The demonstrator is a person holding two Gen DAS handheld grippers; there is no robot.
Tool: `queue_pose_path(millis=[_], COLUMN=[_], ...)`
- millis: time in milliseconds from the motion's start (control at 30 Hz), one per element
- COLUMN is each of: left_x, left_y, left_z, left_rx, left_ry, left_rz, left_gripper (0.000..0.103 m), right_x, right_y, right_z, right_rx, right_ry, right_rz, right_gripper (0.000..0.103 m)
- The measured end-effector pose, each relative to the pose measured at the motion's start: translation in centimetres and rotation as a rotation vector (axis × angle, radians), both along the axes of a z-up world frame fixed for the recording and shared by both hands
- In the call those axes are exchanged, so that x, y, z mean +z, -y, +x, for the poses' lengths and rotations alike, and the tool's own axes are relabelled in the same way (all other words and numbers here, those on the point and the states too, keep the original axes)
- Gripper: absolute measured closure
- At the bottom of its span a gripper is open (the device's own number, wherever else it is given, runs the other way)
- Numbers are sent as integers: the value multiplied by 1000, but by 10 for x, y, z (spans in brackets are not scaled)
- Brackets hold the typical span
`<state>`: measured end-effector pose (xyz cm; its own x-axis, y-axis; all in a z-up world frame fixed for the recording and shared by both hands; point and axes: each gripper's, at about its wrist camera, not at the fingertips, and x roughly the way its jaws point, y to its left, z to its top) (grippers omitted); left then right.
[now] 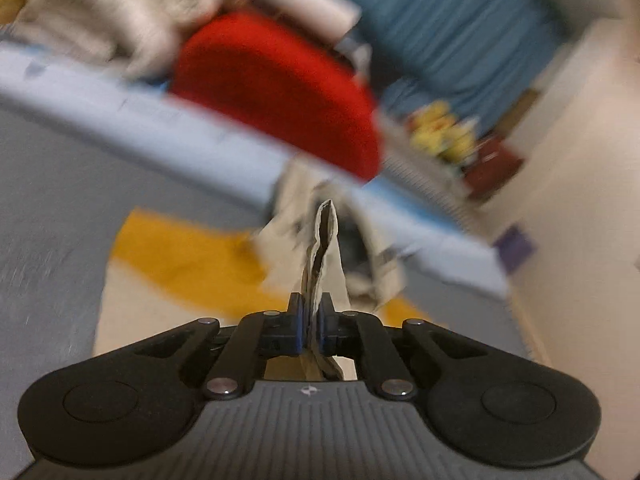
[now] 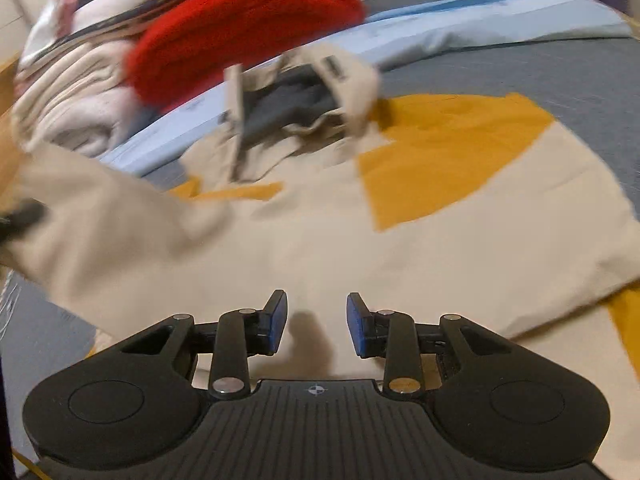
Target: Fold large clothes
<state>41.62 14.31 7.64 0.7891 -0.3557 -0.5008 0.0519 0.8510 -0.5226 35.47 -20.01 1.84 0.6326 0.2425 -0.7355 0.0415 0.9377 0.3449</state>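
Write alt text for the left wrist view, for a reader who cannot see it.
The left gripper is shut on a fold of beige cloth that stands up between its jaws. Beyond it, blurred, lie a beige and yellow garment on a grey bed, a light blue sheet and a red cushion.

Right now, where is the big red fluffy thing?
In both wrist views the red fluffy thing lies at the top, left of centre, beside the pile of pale clothes.
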Motion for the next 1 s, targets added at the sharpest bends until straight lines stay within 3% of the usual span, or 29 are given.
queue_pose_path(millis=[67, 100, 167, 200, 233, 300, 367, 467, 667, 767, 1000], left_x=[2, -3, -24, -36, -46, -50, -45, -46, -84, -104, -108], left_y=[-3, -8, -16, -18, -18, -22, -21, -16, -21, -24, -36], left_z=[-1, 2, 11, 15, 17, 18, 18, 20, 21, 24, 23], left_rx=[18, 49, 136, 176, 216, 250, 227, 182, 168, 187, 210], left_ry=[16, -32, -192, -280, -342, -364, -338, -324, -481, -577, -578], left_rz=[-2, -5, 46, 122, 204, 239, 188, 191, 96, 113, 62], left_gripper=[95, 91, 70, 57, 57, 57, 57, 57, 57, 57, 57], right_x=[2, 1, -4, -9, -14, -20, -18, -14, -15, -22, -18], right_y=[4, 6, 12, 14, 16, 20, 22, 23, 35, 44, 55], right_z=[-2, -2, -1, 0, 0, 0, -4, -4, 5, 11, 13], right_rx=[-30, -40, -57, -68, -80, -103, -111, -117, -158, -196, -232], right_ry=[12, 9, -33, -62, -90, -130, -130, -118, -124, -160, -153], right_rz=[-28, -36, -41, -42, -43, -42, -48, -61, -60, -44, -26], right_gripper=[69, 68, 65, 65, 65, 65, 65, 65, 65, 65, 65])
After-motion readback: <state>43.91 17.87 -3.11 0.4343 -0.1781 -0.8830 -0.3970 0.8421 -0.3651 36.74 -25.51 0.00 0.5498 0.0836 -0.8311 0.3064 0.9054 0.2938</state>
